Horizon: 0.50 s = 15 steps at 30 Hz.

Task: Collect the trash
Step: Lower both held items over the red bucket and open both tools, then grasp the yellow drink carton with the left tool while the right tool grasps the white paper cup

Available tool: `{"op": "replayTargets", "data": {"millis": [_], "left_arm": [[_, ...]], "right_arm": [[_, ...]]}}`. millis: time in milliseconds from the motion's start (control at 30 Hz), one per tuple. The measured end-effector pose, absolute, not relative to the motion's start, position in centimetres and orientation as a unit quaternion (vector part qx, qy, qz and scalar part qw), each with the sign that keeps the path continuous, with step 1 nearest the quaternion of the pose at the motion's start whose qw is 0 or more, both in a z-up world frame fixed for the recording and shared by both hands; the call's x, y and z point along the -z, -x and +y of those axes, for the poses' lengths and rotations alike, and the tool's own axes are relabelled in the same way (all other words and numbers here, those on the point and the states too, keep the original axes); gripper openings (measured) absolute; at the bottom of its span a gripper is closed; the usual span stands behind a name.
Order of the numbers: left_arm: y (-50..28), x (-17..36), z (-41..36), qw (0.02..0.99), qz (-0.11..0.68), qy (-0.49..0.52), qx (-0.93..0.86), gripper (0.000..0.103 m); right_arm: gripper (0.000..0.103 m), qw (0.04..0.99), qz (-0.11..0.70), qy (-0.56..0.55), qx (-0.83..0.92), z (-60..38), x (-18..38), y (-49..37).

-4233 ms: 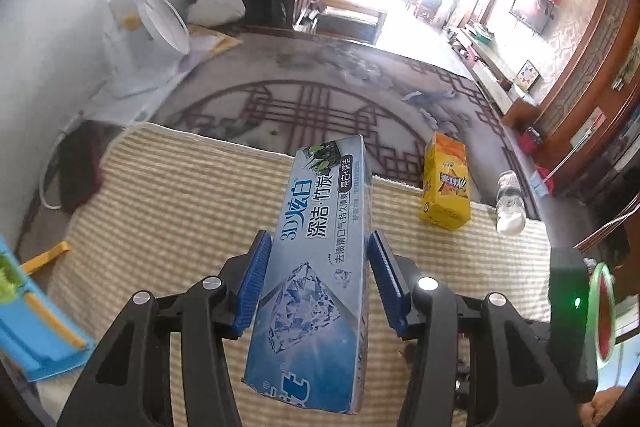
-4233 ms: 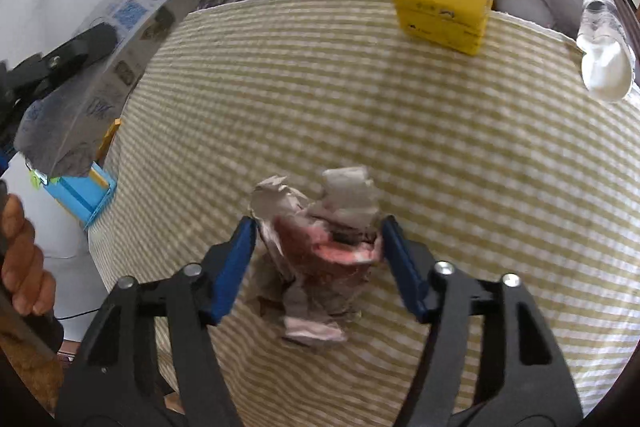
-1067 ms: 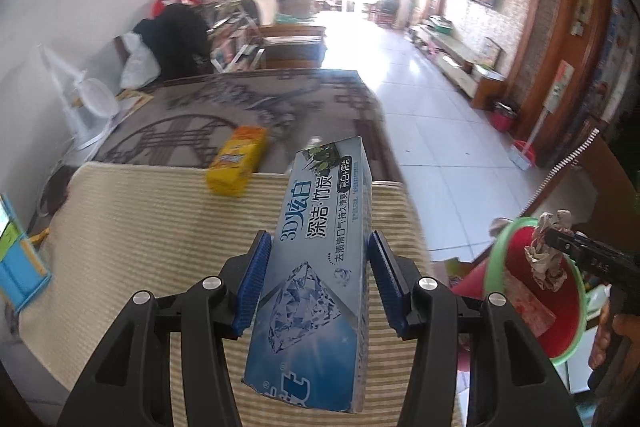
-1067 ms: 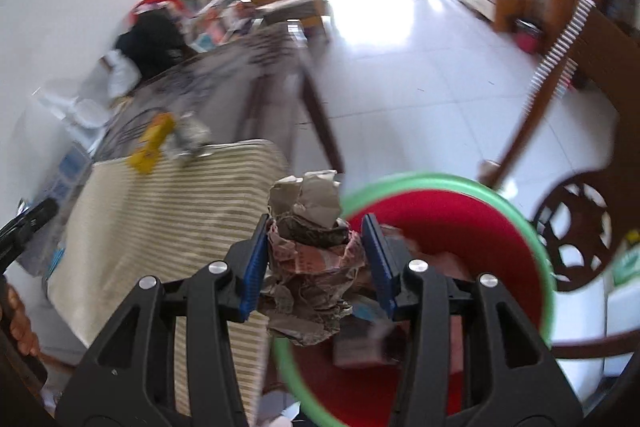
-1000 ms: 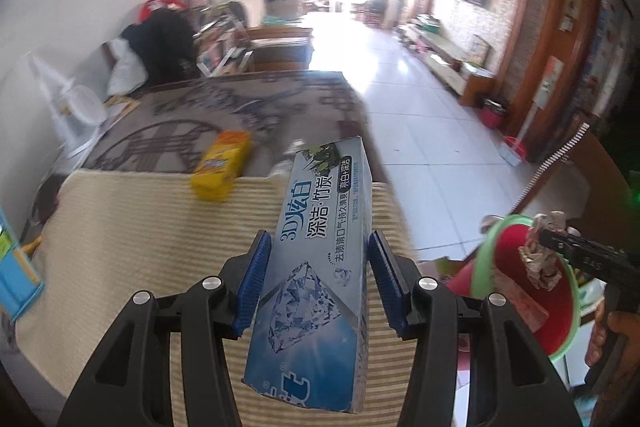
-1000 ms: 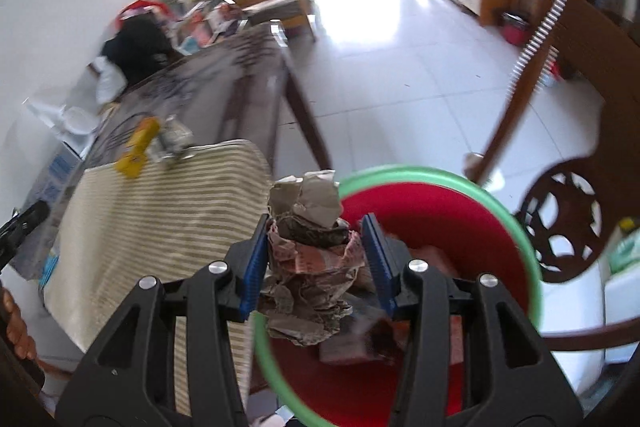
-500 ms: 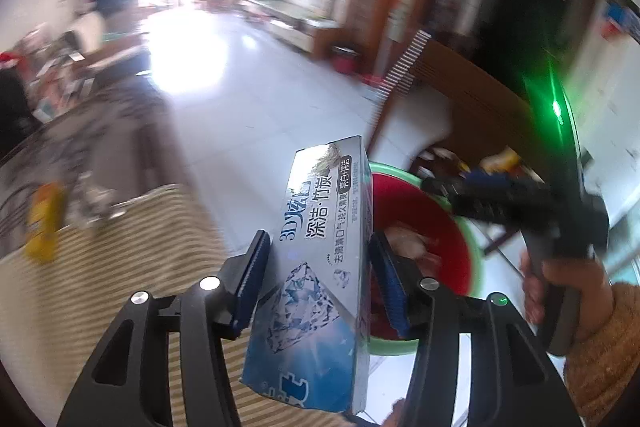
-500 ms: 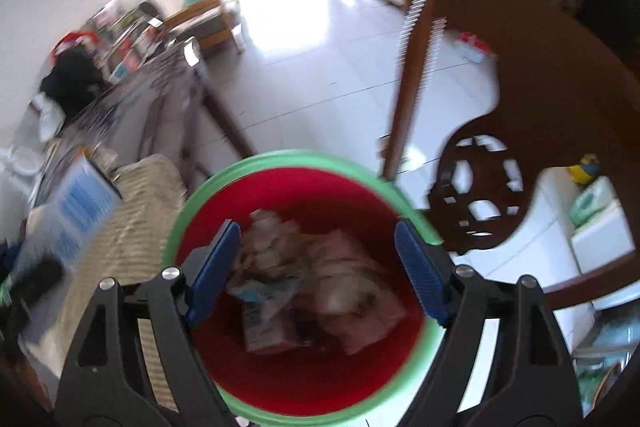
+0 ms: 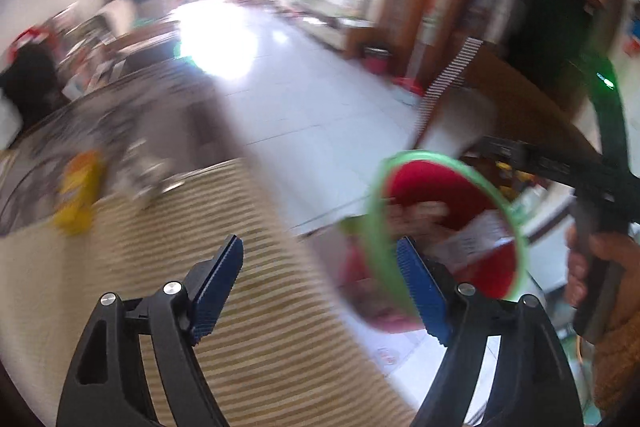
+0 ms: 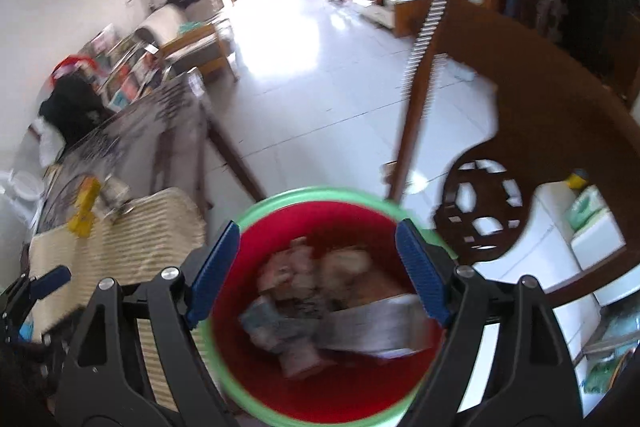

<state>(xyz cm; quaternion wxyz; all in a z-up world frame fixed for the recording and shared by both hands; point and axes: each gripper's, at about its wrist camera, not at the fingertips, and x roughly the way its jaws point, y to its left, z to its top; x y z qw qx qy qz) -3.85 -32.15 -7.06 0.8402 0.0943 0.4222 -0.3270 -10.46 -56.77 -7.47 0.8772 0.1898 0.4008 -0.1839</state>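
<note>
A red bucket with a green rim (image 10: 280, 201) stands on the floor right below my open, empty right gripper (image 10: 318, 271). It holds crumpled paper (image 10: 320, 283) and a blurred blue-grey toothpaste box (image 10: 360, 327) lying across the trash. In the left wrist view the bucket (image 9: 378, 227) is at the right, beside the table edge. My left gripper (image 9: 320, 291) is open and empty, over the striped cloth (image 9: 260, 327) near the bucket. A yellow carton (image 9: 78, 193) and a clear bottle (image 9: 146, 175) lie on the table.
A dark wooden chair (image 10: 520, 131) stands just right of the bucket. The long table (image 10: 120, 147) with the striped cloth runs off to the left. White tiled floor (image 10: 320, 67) lies beyond. The right handheld gripper and hand (image 9: 592, 227) show at the right in the left wrist view.
My left gripper opened and the toothpaste box dropped into the bucket. My right gripper, open since half a second ago, stays over the bucket where its crumpled paper fell.
</note>
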Motion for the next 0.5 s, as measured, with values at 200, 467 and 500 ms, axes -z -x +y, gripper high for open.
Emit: {"op": "replayTargets", "data": {"millis": [200, 467, 500], "left_arm": [[-0.4, 9.0, -20.2, 0.865, 0.454, -0.058, 0.206, 0.076], [-4.1, 12.0, -6.5, 0.863, 0.49, -0.021, 0.126, 0.076], [-4.3, 12.1, -5.7, 0.862, 0.491, -0.018, 0.122, 0.076]], "right_arm": [[0.081, 0.874, 0.438, -0.191, 0.083, -47.3, 9.2, 3.5], [0.09, 0.859, 0.473, -0.196, 0.01, -36.4, 12.5, -10.3], [0.09, 0.856, 0.481, -0.19, 0.016, -35.2, 13.3, -12.6]]}}
